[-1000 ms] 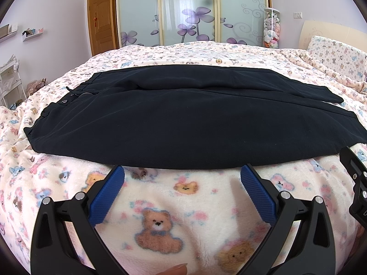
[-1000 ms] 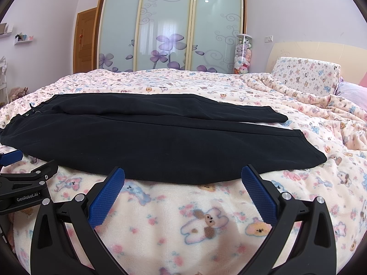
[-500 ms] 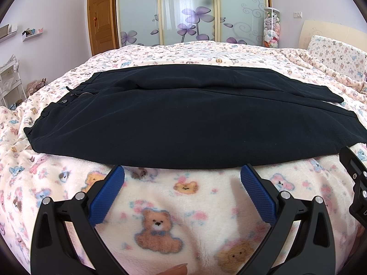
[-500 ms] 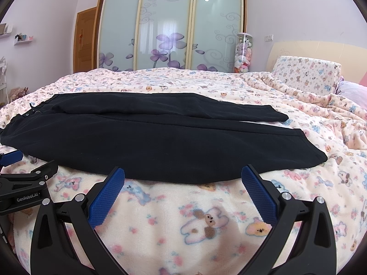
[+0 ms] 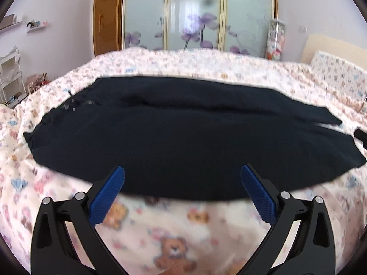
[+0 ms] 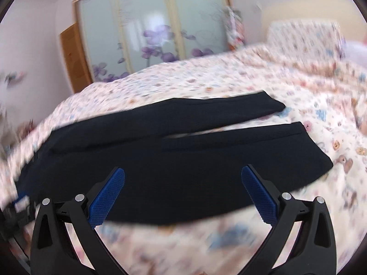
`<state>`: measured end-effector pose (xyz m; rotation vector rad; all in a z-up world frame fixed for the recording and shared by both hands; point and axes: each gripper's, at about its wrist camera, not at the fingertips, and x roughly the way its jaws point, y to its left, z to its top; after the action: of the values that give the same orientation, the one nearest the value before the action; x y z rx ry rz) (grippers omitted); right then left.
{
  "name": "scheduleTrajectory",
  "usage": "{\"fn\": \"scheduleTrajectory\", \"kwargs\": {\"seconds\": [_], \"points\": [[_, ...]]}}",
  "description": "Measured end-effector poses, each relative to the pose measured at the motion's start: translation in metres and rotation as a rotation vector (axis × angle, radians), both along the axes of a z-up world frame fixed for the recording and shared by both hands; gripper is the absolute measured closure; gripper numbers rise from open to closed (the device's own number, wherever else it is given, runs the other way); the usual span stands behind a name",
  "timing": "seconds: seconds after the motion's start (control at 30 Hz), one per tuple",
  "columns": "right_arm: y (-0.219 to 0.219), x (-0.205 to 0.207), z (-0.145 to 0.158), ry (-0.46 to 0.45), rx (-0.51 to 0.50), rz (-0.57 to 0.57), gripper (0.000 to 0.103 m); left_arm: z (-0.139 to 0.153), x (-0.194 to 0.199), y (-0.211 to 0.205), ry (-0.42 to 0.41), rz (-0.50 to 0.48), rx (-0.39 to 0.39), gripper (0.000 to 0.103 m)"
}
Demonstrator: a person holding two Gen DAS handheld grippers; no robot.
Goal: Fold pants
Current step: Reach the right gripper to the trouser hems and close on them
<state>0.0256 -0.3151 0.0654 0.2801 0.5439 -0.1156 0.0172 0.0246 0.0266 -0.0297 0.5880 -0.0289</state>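
your pants [image 5: 183, 137] lie flat across the bed [image 5: 160, 224], legs apart, no fold made yet. your left gripper [image 5: 182, 194] and right gripper [image 6: 182, 196] gape wide, empty, at the near edge.

Bed covered by a bear-print blanket [image 5: 174, 229]; flowered sliding wardrobe doors [image 5: 195, 13] and wooden door [image 5: 104, 23] seen behind.

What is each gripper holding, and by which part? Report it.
Nothing is held. The left gripper and the right gripper are both open over the near edge of the black pants, with no fabric between their fingers.
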Motion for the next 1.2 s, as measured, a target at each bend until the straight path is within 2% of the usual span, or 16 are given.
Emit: {"fn": "scheduleTrajectory", "kwargs": {"seconds": [0.07,0.17,0.3,0.43,0.53,0.67,0.8,0.87,0.9,0.93,0.97,1.0,1.07,1.2], "points": [[-0.031,0.023,0.013,0.009,0.091,-0.029,0.001,-0.004,-0.003,0.002,-0.031,0.0,-0.011,0.002],[-0.09,0.067,0.035,-0.003,0.222,-0.1,0.001,-0.01,-0.002,0.0,-0.014,-0.004,-0.013,0.002],[-0.156,0.13,0.043,0.003,0.297,-0.178,0.004,-0.014,0.005,-0.002,0.024,-0.061,-0.021,0.002],[-0.201,0.182,0.024,0.074,0.308,-0.266,0.027,-0.018,0.007,-0.005,0.044,-0.106,-0.029,0.002],[-0.226,0.214,0.005,0.123,0.28,-0.319,0.036,-0.019,0.004,-0.008,0.038,-0.139,-0.033,0.002],[-0.25,0.243,-0.017,0.151,0.261,-0.352,0.045,-0.024,0.009,-0.015,0.073,-0.192,-0.026,0.002],[-0.254,0.261,-0.035,0.222,0.218,-0.371,0.046,-0.026,0.013,-0.015,0.094,-0.213,-0.038,0.002],[-0.254,0.266,-0.046,0.25,0.213,-0.367,0.055,-0.027,0.015,-0.014,0.103,-0.214,-0.048,0.002],[-0.252,0.267,-0.051,0.26,0.193,-0.37,0.064,-0.028,0.015,-0.014,0.108,-0.215,-0.055,0.002],[-0.251,0.266,-0.052,0.263,0.172,-0.374,0.08,-0.028,0.016,-0.013,0.112,-0.216,-0.062,0.002],[-0.249,0.264,-0.053,0.257,0.15,-0.37,0.088,-0.029,0.016,-0.013,0.113,-0.217,-0.068,0.002],[-0.249,0.255,-0.051,0.225,0.159,-0.357,0.092,-0.029,0.016,-0.012,0.114,-0.22,-0.077,0.002],[-0.251,0.243,-0.045,0.16,0.204,-0.327,0.093,-0.028,0.016,-0.01,0.117,-0.226,-0.091,0.002],[-0.235,0.203,-0.016,-0.004,0.22,-0.175,0.094,-0.029,0.017,-0.009,0.13,-0.238,-0.112,0.002]]}}
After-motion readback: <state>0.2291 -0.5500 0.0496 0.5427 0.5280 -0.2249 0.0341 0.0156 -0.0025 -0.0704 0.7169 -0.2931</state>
